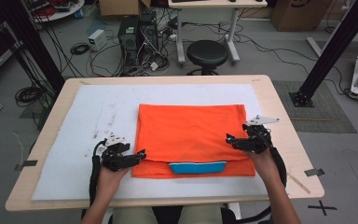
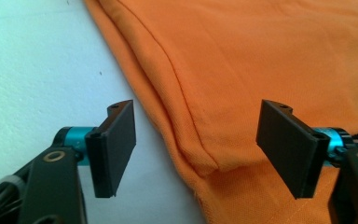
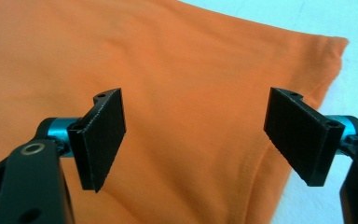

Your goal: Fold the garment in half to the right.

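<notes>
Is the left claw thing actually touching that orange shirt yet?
Cannot tell. In the left gripper view the left gripper stands open astride the orange shirt's folded edge, but no view shows plainly whether its pads rest on the cloth.

Bare white mat (image 1: 88, 121) left of the folded orange shirt (image 1: 191, 135), open strip behind it — table edges unobstructed

Bright, even light; soft close-ups
</notes>
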Tool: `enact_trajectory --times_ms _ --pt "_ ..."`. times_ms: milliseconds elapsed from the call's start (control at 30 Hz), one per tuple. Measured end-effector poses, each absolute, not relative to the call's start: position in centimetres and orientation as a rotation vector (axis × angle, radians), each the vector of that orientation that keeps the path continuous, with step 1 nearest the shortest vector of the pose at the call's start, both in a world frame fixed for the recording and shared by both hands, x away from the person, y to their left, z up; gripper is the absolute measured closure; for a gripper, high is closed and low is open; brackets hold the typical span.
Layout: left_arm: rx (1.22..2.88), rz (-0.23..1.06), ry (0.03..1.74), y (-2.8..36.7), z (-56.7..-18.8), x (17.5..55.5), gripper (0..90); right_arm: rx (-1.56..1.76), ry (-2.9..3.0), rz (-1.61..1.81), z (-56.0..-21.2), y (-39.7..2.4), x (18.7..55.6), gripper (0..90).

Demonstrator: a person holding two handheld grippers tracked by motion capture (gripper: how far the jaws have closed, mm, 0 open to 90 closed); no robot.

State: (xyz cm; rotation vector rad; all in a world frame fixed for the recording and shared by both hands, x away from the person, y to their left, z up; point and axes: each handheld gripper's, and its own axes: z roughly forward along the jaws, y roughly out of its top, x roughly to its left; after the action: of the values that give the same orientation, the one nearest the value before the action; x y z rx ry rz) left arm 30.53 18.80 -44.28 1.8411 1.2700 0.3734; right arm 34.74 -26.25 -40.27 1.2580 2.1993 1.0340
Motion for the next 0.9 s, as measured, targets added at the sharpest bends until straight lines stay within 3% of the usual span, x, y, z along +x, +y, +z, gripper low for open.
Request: enact_trajectory --times_ms 333,900 --pt "1.861 0.379 1.302 18.7 -44.7 30.5 39.0 1.240 2.250 1.022 -40.0 -24.5 35.5 21.0" --pt "1.903 0.389 1.291 18.1 -45.1 30.5 65.6 1.169 2.373 1.044 -39.2 -20.8 38.6 21.0"
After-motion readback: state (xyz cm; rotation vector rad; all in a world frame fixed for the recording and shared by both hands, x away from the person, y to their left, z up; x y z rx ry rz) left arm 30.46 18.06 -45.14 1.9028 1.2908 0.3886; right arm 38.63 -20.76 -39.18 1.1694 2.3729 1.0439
